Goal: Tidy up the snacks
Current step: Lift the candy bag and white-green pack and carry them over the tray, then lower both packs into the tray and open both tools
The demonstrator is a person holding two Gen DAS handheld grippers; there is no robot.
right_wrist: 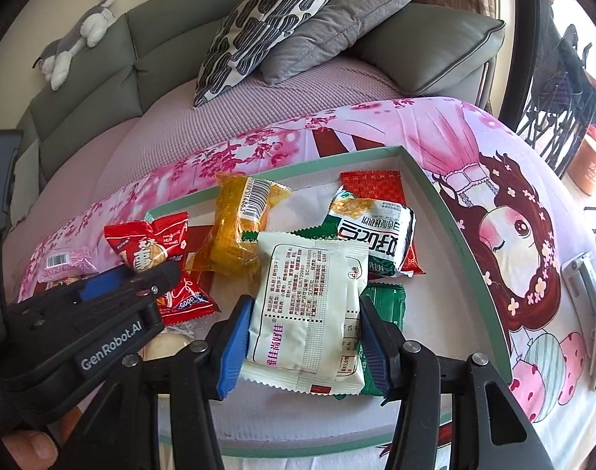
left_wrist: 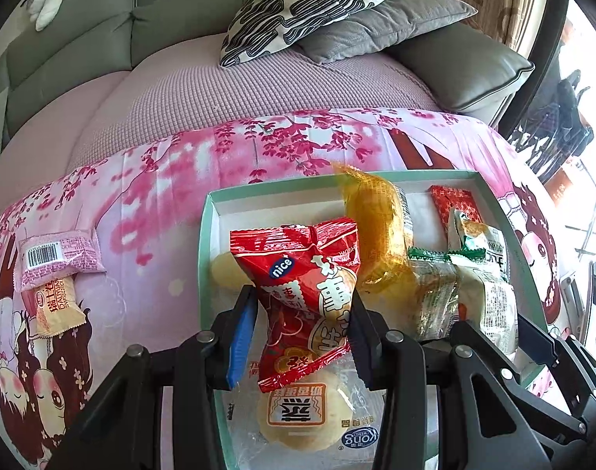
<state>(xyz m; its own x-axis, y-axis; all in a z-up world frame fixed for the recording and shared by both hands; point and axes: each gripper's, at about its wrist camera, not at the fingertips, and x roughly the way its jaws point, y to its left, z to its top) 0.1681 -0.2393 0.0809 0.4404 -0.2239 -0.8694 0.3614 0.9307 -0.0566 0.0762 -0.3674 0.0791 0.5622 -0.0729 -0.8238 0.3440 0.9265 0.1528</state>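
Note:
A shallow green-rimmed box (left_wrist: 205, 235) (right_wrist: 446, 196) lies on a pink cartoon cloth and holds several snack packets. My left gripper (left_wrist: 303, 329) is shut on a red "nice" packet (left_wrist: 309, 286), holding it over the box's left side; that packet also shows in the right wrist view (right_wrist: 149, 246). My right gripper (right_wrist: 303, 340) is shut on a white packet with printed text (right_wrist: 309, 305), over the box's near right part. A yellow packet (left_wrist: 376, 219) (right_wrist: 235, 231) and green-and-white packets (right_wrist: 372, 231) lie in the box.
Outside the box, at the left, a pink barcode packet (left_wrist: 58, 258) and a tan packet (left_wrist: 57, 305) lie on the cloth. A clear-wrapped round pastry (left_wrist: 298, 411) lies in the box under the red packet. A grey sofa with cushions (left_wrist: 329, 4) stands behind.

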